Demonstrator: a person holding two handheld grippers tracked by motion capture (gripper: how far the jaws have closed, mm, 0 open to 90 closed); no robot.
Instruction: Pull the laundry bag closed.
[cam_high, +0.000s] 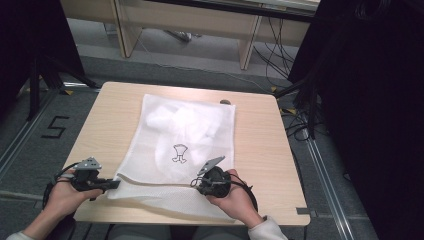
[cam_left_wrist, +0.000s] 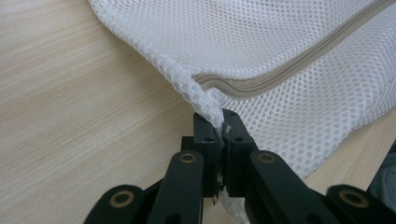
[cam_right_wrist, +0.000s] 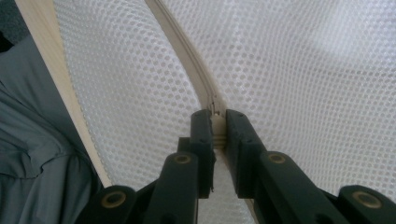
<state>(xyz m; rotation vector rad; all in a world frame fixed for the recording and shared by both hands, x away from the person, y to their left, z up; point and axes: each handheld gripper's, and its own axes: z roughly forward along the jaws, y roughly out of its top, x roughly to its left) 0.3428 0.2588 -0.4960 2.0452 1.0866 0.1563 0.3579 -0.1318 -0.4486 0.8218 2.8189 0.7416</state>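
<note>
Inside mesh bag, pale contents (unidentifiable), blurred

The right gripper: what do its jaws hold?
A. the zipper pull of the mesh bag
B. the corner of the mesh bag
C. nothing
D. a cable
A: the right gripper is shut on the beige zipper pull along the mesh bag zipper.

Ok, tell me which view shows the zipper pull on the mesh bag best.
The right gripper view: the zipper pull sits close up, pinched between the right gripper jaws. The left gripper view shows the zipper track and the left gripper clamping the mesh bag corner. In the high view the pull is too small to make out.
</note>
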